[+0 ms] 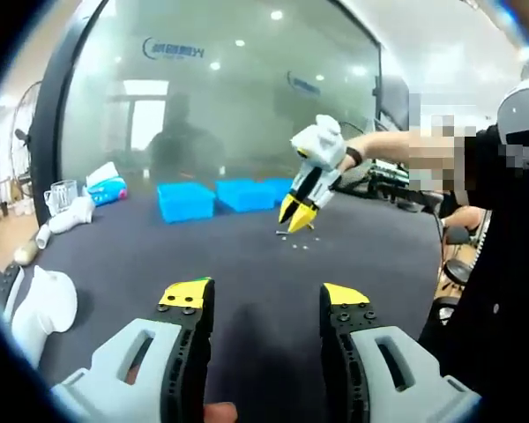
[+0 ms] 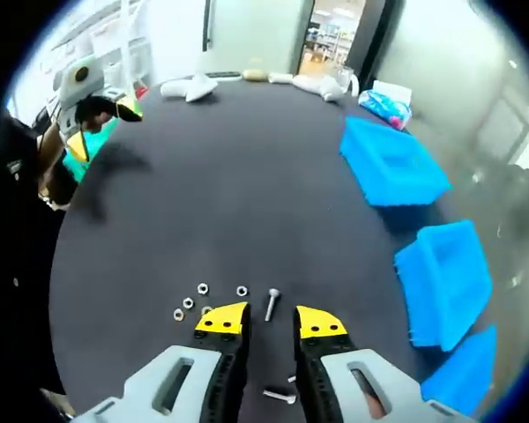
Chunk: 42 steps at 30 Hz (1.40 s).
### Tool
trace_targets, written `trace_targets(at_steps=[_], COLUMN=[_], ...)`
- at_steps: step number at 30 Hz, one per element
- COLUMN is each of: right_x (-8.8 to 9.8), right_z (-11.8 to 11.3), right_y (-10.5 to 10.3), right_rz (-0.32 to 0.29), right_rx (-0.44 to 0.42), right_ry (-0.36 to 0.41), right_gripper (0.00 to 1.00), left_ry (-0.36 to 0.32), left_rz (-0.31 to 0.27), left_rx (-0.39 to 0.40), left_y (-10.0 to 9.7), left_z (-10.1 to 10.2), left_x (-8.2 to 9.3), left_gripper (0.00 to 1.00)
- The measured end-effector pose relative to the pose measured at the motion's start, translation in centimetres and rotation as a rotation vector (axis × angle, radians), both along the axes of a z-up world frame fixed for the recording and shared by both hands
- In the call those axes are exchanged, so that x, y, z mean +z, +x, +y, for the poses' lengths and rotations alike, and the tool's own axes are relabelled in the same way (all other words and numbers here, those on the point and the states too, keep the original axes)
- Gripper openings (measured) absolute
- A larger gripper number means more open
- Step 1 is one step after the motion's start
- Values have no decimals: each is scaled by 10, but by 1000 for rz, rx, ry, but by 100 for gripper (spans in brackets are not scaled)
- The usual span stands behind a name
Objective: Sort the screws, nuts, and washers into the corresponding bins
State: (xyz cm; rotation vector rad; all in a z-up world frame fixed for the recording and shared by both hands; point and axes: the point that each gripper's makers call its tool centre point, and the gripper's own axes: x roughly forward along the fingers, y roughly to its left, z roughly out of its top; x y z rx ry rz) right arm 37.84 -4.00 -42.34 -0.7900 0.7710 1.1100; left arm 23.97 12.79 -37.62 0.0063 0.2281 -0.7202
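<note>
My right gripper [image 2: 271, 322] hangs open just above the dark table, with nothing between its yellow-tipped fingers. A screw [image 2: 271, 304] lies right in front of the tips, and a second screw [image 2: 279, 396] lies lower down between the jaws. Several small nuts [image 2: 203, 288] are scattered to the left of the tips. Three blue bins [image 2: 392, 163] [image 2: 445, 282] [image 2: 463, 374] stand in a row along the right. My left gripper [image 1: 266, 300] is open and empty, held well back from the parts [image 1: 291, 236]. It sees the right gripper [image 1: 301, 211] above them and the blue bins [image 1: 185, 201] behind.
White plastic pieces [image 1: 44, 304] lie at the table's left edge. A clear cup [image 1: 60, 196] and a colourful pack [image 1: 108, 189] stand near the back. A glass wall rises behind the bins. The person's body [image 1: 502, 264] is at the right. The dark table [image 2: 238, 194] is bare in the middle.
</note>
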Motion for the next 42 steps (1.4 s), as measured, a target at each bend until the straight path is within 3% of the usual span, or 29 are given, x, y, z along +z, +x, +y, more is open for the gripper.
trace_targets(at_steps=[14, 25, 35, 42], right_x=[-17, -18, -15, -3], right_z=[3, 2, 1, -7], right_y=[1, 1, -3, -13], right_rz=[65, 116, 116, 89], right_rx=[14, -29, -52, -92], right_ry=[-65, -30, -10, 72], right_gripper=[11, 1, 1, 1], left_ry=[-19, -19, -20, -24], left_rz=[1, 1, -4, -8], left_rx=[10, 12, 14, 28], left_y=[1, 0, -1, 2], left_z=[3, 3, 2, 4], left_x=[-1, -1, 2, 4], left_gripper=[47, 47, 47, 47])
